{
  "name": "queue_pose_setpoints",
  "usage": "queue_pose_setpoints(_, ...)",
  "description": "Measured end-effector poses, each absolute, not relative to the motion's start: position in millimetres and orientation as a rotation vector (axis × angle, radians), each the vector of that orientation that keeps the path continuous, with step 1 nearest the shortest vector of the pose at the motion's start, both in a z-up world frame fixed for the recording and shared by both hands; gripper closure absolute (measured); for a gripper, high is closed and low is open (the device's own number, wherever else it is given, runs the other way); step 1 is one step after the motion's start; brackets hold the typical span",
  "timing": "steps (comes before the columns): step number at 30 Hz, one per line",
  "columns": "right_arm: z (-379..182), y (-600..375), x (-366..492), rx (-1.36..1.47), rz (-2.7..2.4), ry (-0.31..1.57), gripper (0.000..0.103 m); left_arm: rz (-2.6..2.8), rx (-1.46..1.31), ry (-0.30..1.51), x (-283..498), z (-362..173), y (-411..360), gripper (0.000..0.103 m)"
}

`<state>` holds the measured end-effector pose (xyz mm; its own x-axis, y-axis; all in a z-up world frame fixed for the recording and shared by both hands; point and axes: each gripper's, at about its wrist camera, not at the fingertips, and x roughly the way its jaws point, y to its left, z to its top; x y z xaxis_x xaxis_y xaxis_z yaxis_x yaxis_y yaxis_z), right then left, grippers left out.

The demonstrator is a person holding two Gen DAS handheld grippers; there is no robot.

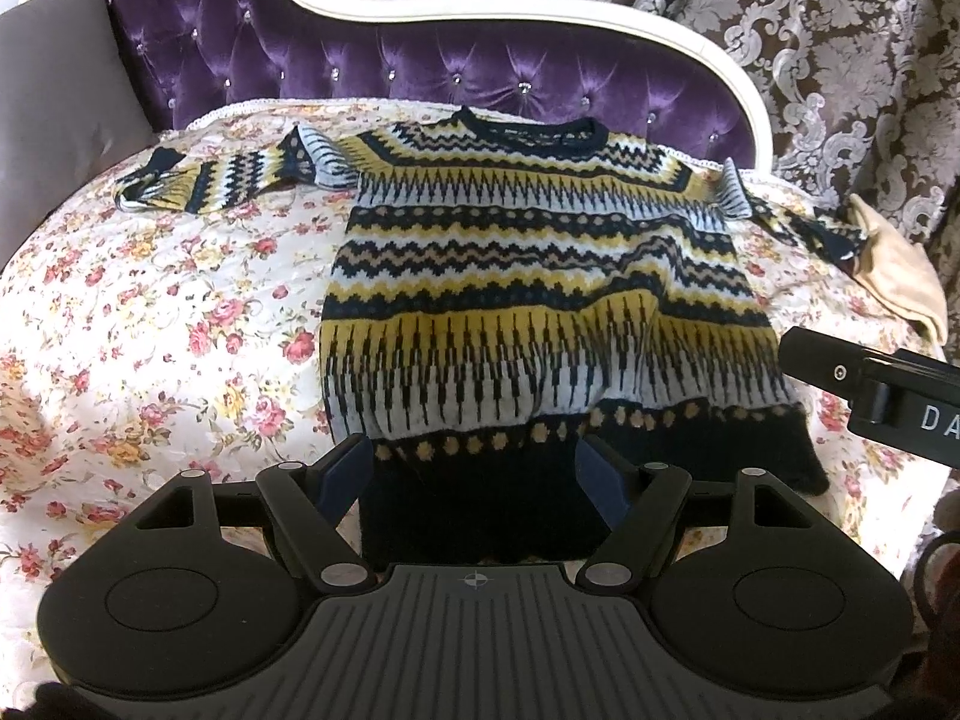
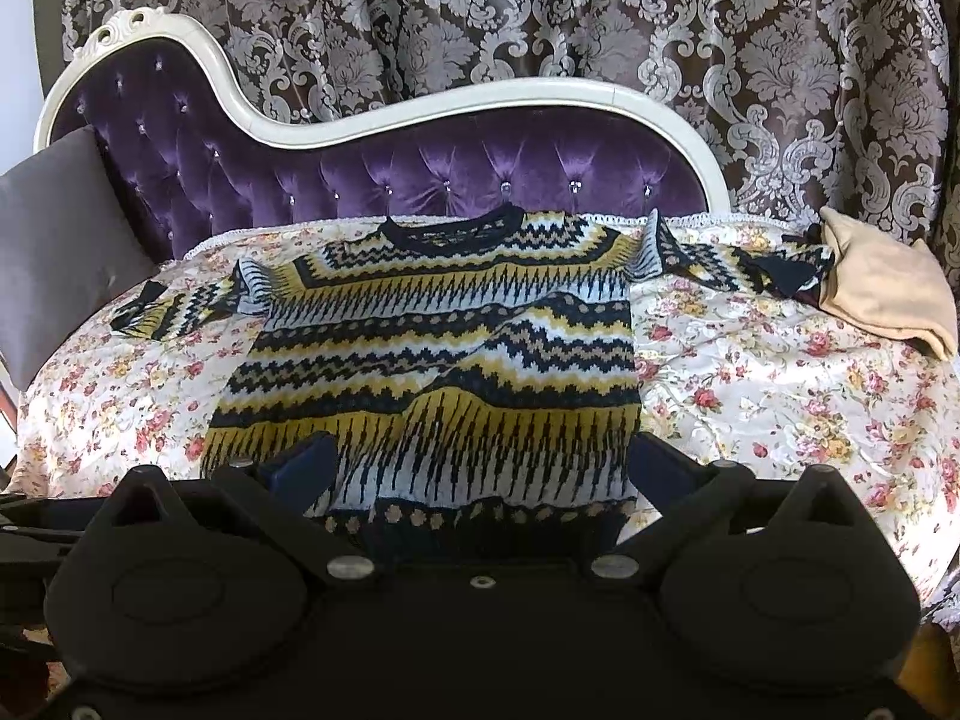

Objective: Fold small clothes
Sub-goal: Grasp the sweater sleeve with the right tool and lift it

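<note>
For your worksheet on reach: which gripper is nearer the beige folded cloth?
Right. The right gripper sits at the sweater hem's cloth-side end; the left gripper is further along the hem from the beige cloth.

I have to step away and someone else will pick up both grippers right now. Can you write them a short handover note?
Left gripper: open, jaws astride the sweater's dark hem, not pinching.
Right gripper: open, over the hem toward the sweater's right side, holding nothing.
Sweater: spread flat, front up, on the floral cover, collar toward the purple sofa back, both sleeves stretched out sideways. The right sleeve's cuff lies by a beige cloth.
Done: sweater laid out.
Left: all folds, sleeves and body.
</note>
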<state>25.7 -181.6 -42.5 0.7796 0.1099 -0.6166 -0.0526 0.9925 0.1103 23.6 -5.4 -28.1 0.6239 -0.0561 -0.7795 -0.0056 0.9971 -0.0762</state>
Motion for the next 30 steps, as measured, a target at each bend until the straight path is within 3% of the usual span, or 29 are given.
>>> queue_pose_setpoints(9,-64,-187,54,0.095,0.072,0.772,0.001,-0.019,-0.067,0.921,56,-40,0,0.03)
queue_pose_setpoints(17,-80,-227,112,0.156,-0.019,0.837,0.001,0.0,0.012,0.878,133,-47,3,0.03)
queue_pose_setpoints(30,-77,-329,234,0.088,-0.252,0.665,0.004,-0.022,0.057,0.914,264,-95,17,0.03)
